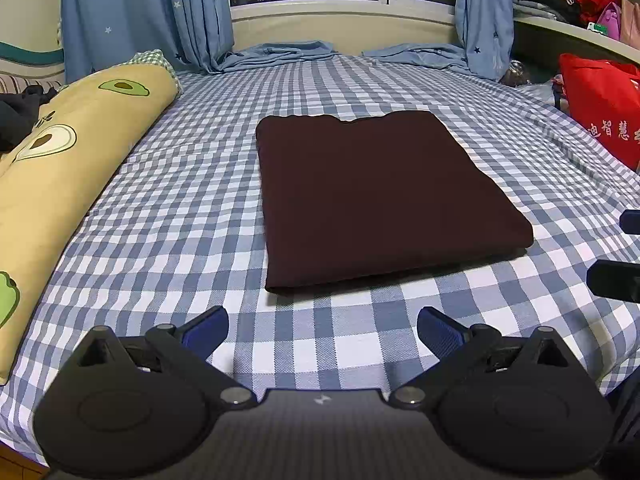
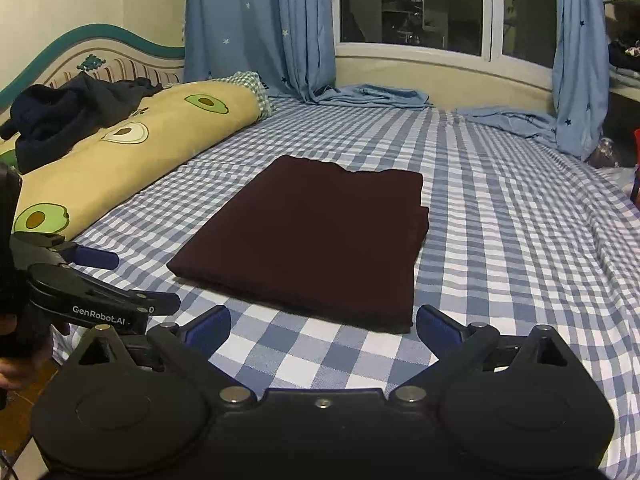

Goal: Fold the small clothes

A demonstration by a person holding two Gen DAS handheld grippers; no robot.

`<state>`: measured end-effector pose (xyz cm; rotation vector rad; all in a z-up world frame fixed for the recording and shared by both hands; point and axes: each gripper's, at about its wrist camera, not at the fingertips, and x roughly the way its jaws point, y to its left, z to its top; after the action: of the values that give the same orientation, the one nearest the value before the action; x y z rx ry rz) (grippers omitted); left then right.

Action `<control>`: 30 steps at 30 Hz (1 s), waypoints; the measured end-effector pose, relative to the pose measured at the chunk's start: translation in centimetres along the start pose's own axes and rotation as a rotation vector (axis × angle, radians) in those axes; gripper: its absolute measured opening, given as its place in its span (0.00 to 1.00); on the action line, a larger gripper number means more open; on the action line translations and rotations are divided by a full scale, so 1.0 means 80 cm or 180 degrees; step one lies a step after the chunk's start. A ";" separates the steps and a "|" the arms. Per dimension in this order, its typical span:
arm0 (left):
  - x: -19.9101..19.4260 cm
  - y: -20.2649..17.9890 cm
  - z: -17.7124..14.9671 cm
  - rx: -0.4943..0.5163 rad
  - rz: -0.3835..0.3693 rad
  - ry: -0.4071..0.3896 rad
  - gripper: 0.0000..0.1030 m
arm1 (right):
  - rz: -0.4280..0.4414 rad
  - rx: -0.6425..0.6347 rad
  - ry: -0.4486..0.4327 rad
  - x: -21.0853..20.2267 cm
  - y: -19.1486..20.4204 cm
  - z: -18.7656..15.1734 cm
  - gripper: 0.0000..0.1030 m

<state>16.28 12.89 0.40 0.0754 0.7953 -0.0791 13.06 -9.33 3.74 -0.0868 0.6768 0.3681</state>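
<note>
A dark maroon garment (image 1: 372, 196) lies folded into a neat rectangle on the blue-and-white checked bed sheet (image 1: 168, 220); it also shows in the right wrist view (image 2: 316, 240). My left gripper (image 1: 322, 330) is open and empty, just short of the garment's near edge. My right gripper (image 2: 323, 328) is open and empty, close to the garment's near right corner. The left gripper (image 2: 96, 280) shows at the left of the right wrist view, and the right gripper's fingertips (image 1: 616, 280) show at the right edge of the left wrist view.
A yellow avocado-print bolster (image 1: 68, 152) lies along the left side, with a dark garment (image 2: 68, 116) heaped on it. Blue curtains (image 2: 260, 28) and their pooled ends (image 1: 280, 54) sit under the window. A red bag (image 1: 600, 108) stands at the right.
</note>
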 end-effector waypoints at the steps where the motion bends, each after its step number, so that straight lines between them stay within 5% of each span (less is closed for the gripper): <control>1: 0.000 0.000 0.000 0.0008 0.0001 0.0002 0.99 | 0.0013 0.0006 0.0003 0.000 -0.002 0.001 0.97; 15: -0.013 -0.013 0.005 0.0077 -0.0032 0.0001 0.99 | -0.0128 0.0064 -0.0059 -0.007 -0.034 0.009 0.98; 30: -0.013 -0.055 -0.008 0.0056 -0.0081 0.0164 0.99 | 0.0242 -0.0174 0.0059 -0.021 -0.074 -0.001 0.98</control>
<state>14.70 8.63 0.54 0.0843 0.8471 -0.1085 13.95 -15.34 4.51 -0.1170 0.6896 0.4593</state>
